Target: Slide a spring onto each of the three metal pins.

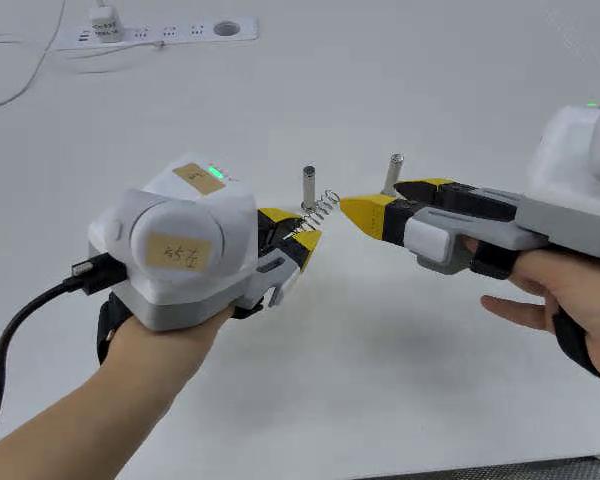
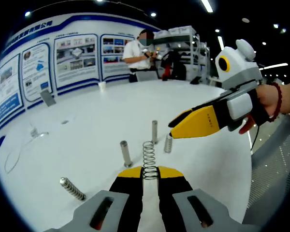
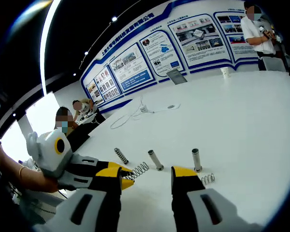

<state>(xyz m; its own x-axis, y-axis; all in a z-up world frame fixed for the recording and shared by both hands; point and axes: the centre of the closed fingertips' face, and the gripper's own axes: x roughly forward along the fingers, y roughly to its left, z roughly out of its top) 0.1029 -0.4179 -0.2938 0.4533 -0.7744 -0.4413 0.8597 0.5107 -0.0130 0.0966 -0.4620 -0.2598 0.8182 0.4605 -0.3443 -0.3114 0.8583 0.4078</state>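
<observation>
My left tongs (image 2: 150, 171) are clenched on one end of a silvery coiled wire spring (image 2: 149, 155), which sticks straight out ahead of the yellow tips. In the head view that long axis leans up and to the right rather than standing upright. The nearest bare short steel pin (image 1: 308, 187) stands upright on the white desk (image 1: 380, 350) just beyond the spring's free end, and a little to its left in the left gripper view. So the left hand is the one placed for this pin. I judge the next move needs the spring tipped upright, its free end brought over the pin's top, then lowered along it (the coil looks only slightly wider than the pin, so alignment matters).

My right tongs (image 3: 152, 176) are released and hold nothing, hovering just right of the spring. A second bare steel pin (image 1: 393, 172) stands further right, with a loose spring (image 3: 208, 179) lying on the desk beside it. The third pin (image 2: 72, 189), on the left, already wears its spring, so I count one of three done.
</observation>
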